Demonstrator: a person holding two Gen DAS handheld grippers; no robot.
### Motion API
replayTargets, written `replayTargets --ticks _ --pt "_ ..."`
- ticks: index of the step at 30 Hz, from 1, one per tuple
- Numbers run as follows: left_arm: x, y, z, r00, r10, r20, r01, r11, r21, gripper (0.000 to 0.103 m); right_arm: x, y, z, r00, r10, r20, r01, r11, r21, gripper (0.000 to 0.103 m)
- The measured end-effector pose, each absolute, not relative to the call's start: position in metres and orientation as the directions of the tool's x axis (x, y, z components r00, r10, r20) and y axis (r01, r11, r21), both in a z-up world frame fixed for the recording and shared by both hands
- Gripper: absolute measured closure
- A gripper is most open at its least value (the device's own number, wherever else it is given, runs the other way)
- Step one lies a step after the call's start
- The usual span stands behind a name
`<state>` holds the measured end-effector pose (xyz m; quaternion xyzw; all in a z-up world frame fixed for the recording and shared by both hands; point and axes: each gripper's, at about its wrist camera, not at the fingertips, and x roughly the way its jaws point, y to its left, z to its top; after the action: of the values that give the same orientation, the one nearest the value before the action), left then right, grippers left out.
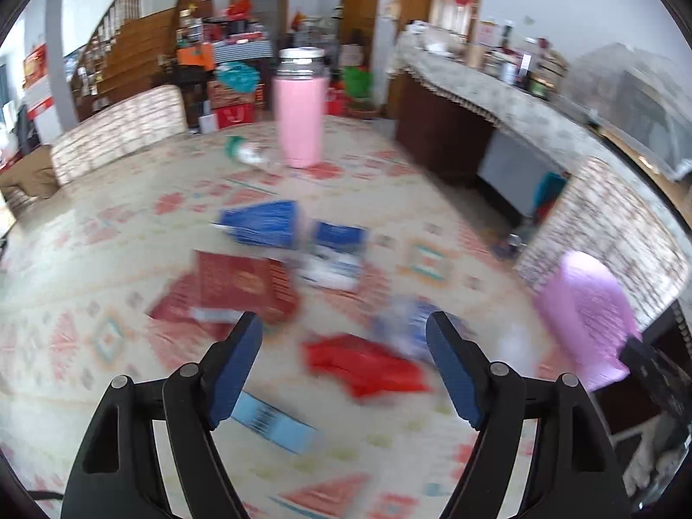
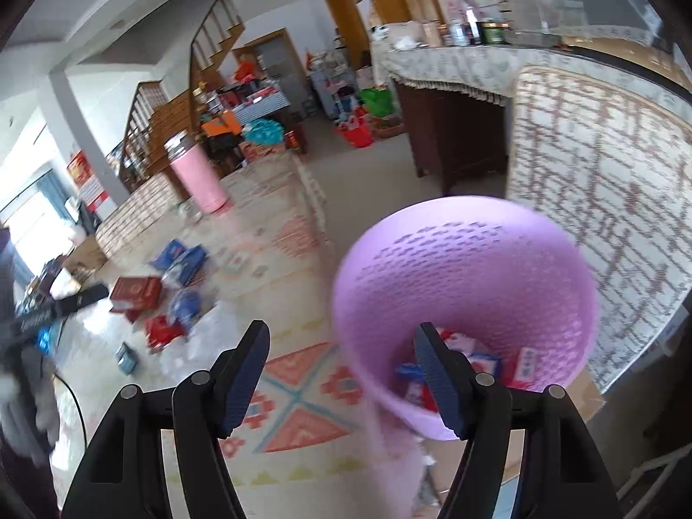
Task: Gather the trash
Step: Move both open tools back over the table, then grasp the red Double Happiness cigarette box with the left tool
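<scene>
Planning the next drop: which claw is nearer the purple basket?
Right. The right claw hangs at the purple basket, one finger over its rim; the left claw hovers over table litter, basket off to its right.

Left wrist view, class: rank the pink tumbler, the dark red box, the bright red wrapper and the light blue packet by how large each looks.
1. Dark red box
2. Pink tumbler, close behind; it stands farther away, so it may really be bigger
3. Bright red wrapper
4. Light blue packet, partly hidden by a finger

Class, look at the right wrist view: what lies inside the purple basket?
Inside the purple basket lie several crumpled wrappers in red, white and blue. The right gripper's finger and the near wall cover the rest of the bottom.
</scene>
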<state>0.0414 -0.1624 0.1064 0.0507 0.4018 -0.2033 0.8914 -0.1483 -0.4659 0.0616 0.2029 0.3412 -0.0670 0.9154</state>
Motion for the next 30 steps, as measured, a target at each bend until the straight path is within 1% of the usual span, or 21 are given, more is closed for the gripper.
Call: replayTargets --ticks 4,7,9,11,13,15,18,22,24,27,30 --pt "0.094 -0.145 0.100 0.580 -0.286 -0.763 0.382 0.923 -0.056 0.026 -0.136 -0.438 0.055 0.741 0.053 -0.670 0.223 0.921 0.319 0.029" --pt "0.123 -0.144 0.090 0.548 -0.297 -0.782 0.391 0.917 -0.075 0.026 -0.129 -0.425 0.051 0.725 0.065 -0.686 0.210 0.928 0.309 0.029" --pt "0.148 -0.144 0.079 0.500 -0.313 -0.808 0.408 0.908 -0.100 0.026 -0.125 -0.422 0.049 0.716 0.065 -0.695 0.209 0.930 0.303 0.029" --pt "0.159 -0.147 0.068 0.465 -0.312 -0.828 0.425 0.900 -0.100 0.026 -0.121 -0.420 0.047 0.710 0.065 -0.702 0.212 0.930 0.301 0.029" --pt "0.164 -0.149 0.062 0.450 -0.290 -0.844 0.451 0.890 -0.066 0.026 -0.117 -0.420 0.045 0.704 0.065 -0.708 0.216 0.929 0.301 0.029" --pt "0.157 -0.153 0.061 0.425 -0.284 -0.860 0.512 0.859 -0.030 0.026 -0.114 -0.420 0.042 0.699 0.071 -0.712 0.217 0.927 0.306 0.029" --pt "0.137 -0.157 0.058 0.321 -0.323 -0.890 0.613 0.787 -0.065 0.026 -0.111 -0.420 0.039 0.695 0.085 -0.714 0.213 0.924 0.318 0.029" --pt "0.101 -0.165 0.053 0.234 -0.328 -0.915 0.709 0.702 -0.070 0.026 -0.104 -0.417 0.032 0.682 0.111 -0.723 0.203 0.921 0.333 0.028" --pt "0.088 -0.166 0.056 0.262 -0.313 -0.913 0.728 0.685 -0.026 0.026 -0.103 -0.414 0.030 0.679 0.120 -0.724 0.197 0.921 0.338 0.028" --pt "0.092 -0.163 0.071 0.365 -0.312 -0.877 0.696 0.718 0.034 0.026 -0.102 -0.411 0.028 0.678 0.122 -0.725 0.191 0.923 0.334 0.028" --pt "0.120 -0.157 0.079 0.423 -0.320 -0.847 0.627 0.779 0.019 0.026 -0.101 -0.412 0.025 0.671 0.124 -0.731 0.198 0.920 0.337 0.028"
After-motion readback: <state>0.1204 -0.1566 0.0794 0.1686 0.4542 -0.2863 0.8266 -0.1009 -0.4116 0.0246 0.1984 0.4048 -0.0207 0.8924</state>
